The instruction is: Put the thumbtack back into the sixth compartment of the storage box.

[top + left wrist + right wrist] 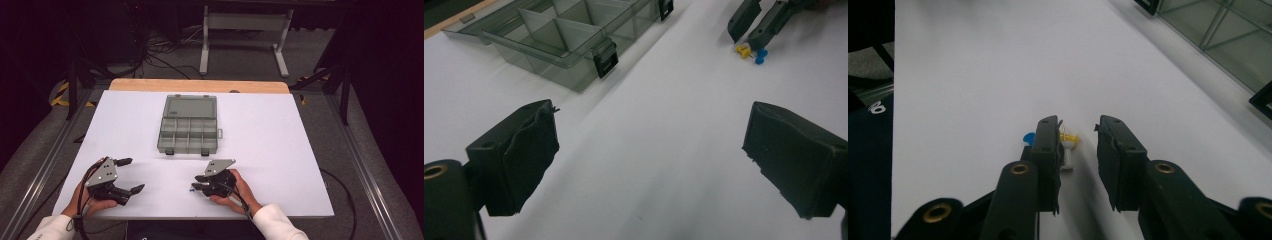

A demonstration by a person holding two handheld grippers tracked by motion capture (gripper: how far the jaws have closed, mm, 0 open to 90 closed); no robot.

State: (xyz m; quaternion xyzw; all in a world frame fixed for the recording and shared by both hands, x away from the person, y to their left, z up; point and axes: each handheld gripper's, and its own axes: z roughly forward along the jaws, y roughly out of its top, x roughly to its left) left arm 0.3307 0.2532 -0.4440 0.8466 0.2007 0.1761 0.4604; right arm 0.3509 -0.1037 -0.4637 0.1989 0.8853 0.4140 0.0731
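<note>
I am lowering my right gripper, fingers narrowed yet unclenched, around a small yellow plastic pushpin lying on the white counter, a blue pushpin just beside, left gripper fingers released, hovering.

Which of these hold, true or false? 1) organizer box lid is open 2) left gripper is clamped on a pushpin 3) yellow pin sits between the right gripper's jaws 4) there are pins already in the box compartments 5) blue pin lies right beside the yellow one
1) True. The organizer box lies with its lid folded back flat.
2) False. The left gripper has its jaws wide apart over bare table, nothing between them.
3) True. The yellow pushpin lies between the jaws of the right gripper, close to one pad; the jaws are not pressing on it.
4) False. The compartments in view look empty.
5) True. The blue pushpin lies next to the yellow one, just outside the jaw.
</note>
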